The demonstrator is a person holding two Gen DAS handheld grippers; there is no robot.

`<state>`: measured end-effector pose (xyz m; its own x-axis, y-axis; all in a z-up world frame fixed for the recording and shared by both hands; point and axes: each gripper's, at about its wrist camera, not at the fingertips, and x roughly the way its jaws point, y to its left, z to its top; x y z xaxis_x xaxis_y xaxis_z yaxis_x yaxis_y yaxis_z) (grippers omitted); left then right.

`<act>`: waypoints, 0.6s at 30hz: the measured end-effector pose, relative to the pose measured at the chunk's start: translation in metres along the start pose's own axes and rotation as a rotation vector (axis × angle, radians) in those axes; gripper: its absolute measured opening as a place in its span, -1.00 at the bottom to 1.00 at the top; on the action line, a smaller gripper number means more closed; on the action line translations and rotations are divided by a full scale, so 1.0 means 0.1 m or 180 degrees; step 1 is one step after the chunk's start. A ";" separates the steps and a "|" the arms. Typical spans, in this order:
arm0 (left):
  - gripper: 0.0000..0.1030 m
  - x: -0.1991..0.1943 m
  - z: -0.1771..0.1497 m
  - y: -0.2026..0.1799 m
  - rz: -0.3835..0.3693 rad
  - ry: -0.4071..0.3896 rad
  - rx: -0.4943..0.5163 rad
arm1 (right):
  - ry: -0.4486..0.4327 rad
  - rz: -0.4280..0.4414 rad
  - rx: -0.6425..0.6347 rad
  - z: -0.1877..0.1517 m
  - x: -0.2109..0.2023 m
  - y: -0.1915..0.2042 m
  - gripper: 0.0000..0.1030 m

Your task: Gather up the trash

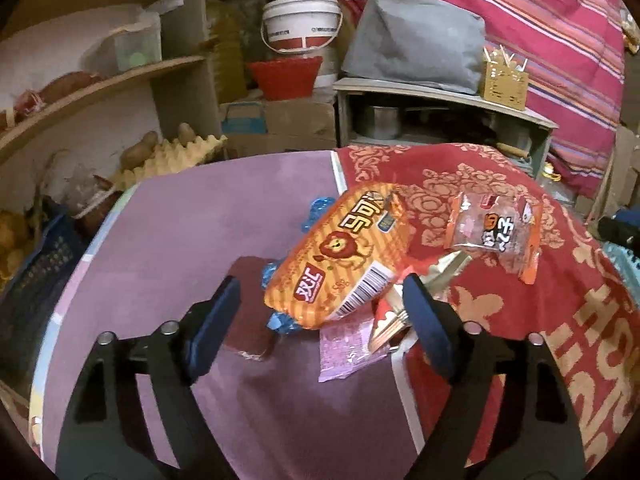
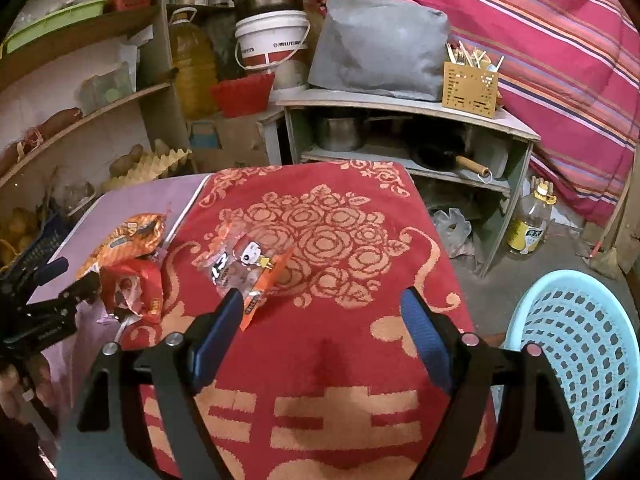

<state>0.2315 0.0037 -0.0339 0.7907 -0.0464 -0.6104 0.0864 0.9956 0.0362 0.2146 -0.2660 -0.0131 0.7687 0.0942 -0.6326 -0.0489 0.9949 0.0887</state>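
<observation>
An orange snack bag with a lion [image 1: 344,256] lies over the seam between the purple and red cloths, just ahead of my open left gripper [image 1: 320,304]; it also shows in the right wrist view [image 2: 124,240]. Under it lie a blue crinkled wrapper [image 1: 280,322], a pink paper slip [image 1: 348,344] and a red-gold wrapper [image 2: 134,290]. A clear orange-edged wrapper [image 1: 496,236] lies on the red cloth, just ahead of the left finger of my open, empty right gripper [image 2: 324,312], and shows there too [image 2: 244,268]. The left gripper [image 2: 60,286] is seen from the side.
A light blue perforated basket [image 2: 576,360] stands at the table's right. A dark red pad [image 1: 250,304] lies on the purple cloth [image 1: 168,232]. Shelves [image 2: 80,120], a low cabinet [image 2: 404,108], a bucket [image 2: 272,38] and an oil bottle [image 2: 530,226] crowd the room behind.
</observation>
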 end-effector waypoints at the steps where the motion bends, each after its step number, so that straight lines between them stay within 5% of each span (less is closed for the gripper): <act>1: 0.52 0.00 0.01 0.02 -0.0007 0.0003 -0.0011 | 0.0011 -0.0002 0.0003 0.00 0.02 0.00 0.54; 6: 0.13 0.09 0.00 0.08 -0.0106 0.0144 -0.0011 | 0.0041 -0.0002 -0.0026 0.00 0.07 0.02 0.55; 8: -0.27 0.13 -0.03 0.08 -0.0100 0.0213 0.0017 | 0.0037 0.0000 -0.0041 -0.01 0.07 0.04 0.54; 11: -0.59 0.09 -0.02 0.08 -0.0155 0.0167 0.0003 | 0.0044 0.0004 -0.0076 -0.02 0.08 0.09 0.54; 18: -0.99 -0.05 0.04 0.12 -0.0237 -0.0006 -0.0067 | 0.0081 -0.0025 -0.0148 -0.04 0.14 0.18 0.54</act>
<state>0.2309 0.0154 -0.0268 0.7837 -0.1204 -0.6094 0.1321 0.9909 -0.0259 0.2220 -0.2462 -0.0233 0.7528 0.0866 -0.6525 -0.0730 0.9962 0.0480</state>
